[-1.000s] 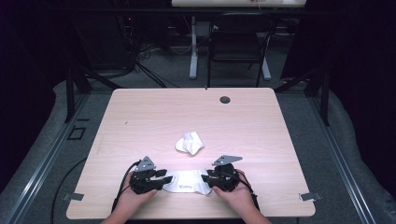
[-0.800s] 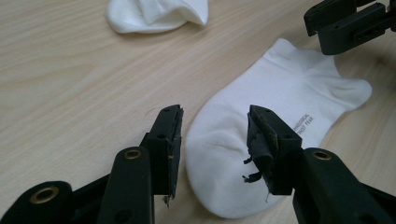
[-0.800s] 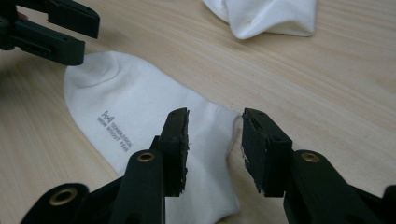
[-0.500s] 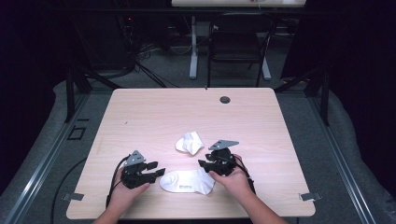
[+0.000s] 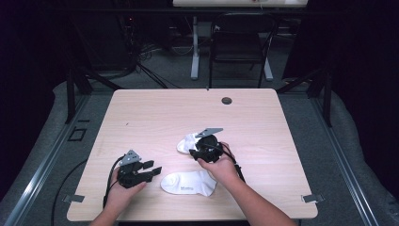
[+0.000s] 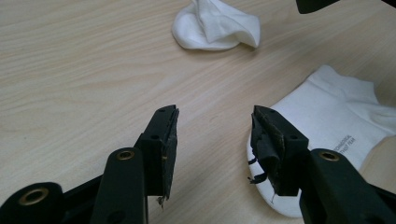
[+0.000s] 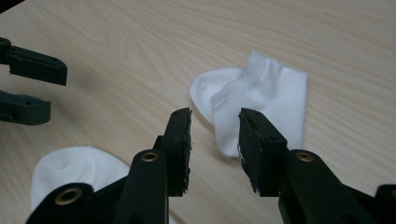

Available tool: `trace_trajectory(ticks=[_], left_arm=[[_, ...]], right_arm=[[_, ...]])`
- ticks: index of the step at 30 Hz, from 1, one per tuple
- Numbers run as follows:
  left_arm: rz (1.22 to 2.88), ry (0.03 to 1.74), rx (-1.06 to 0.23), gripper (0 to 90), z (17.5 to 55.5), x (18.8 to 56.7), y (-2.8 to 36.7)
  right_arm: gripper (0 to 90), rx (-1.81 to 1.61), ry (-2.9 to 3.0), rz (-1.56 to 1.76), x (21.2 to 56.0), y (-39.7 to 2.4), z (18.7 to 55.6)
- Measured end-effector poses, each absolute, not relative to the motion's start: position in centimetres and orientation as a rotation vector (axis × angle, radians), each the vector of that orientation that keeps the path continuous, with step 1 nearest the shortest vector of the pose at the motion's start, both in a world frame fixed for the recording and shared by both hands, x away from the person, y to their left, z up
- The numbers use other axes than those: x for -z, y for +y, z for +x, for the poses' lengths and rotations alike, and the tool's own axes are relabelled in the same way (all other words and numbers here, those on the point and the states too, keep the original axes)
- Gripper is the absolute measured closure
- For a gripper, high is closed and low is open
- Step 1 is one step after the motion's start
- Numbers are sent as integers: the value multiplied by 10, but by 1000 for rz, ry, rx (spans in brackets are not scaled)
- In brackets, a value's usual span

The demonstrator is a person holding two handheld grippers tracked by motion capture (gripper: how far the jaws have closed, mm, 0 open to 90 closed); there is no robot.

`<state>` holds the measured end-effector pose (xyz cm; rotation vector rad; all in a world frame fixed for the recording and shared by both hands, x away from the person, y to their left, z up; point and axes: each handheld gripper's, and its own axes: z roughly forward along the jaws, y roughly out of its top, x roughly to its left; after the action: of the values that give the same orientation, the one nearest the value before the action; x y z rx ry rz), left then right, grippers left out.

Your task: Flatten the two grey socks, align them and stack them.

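folded sock point(image 5: 187, 141) beside right claw point(image 5: 194, 151) — flat sock point(image 5: 188, 182) near.

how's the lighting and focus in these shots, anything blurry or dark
High view: table evenly lit, surroundings nearly black, overall soft. Left gripper view: flat sock and crumpled sock sharp, near tongs slightly soft. Right gripper view: even light, no glare.

— What lies on the surface point(image 5: 141, 117)?
— Two white ankle socks. The flat sock point(image 5: 188, 182) lies spread out near the front edge, small print on it.
— And the other?
— The crumpled sock point(image 5: 187, 141) sits just beyond it, folded over.
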<state>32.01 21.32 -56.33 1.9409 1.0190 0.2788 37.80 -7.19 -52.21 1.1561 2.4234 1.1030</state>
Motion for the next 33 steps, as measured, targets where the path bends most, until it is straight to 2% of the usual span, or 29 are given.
trace_trajectory(ticks=[13,24,27,31,33], left_arm=[[1936,1042,-274,514,325,565,216],[1935,1052,-268,514,326,566,218],[1934,1053,-268,514,327,567,217],[1940,1057,-265,514,327,567,216],[1941,1058,-265,514,327,568,216]], right_arm=[[611,-997,2451,1137,536,-43,408],[590,-885,2477,1089,555,-33,415],[634,-860,2468,1098,558,-34,417],[799,-844,2479,1112,561,-36,419],[852,-850,2480,1115,561,-38,419]])
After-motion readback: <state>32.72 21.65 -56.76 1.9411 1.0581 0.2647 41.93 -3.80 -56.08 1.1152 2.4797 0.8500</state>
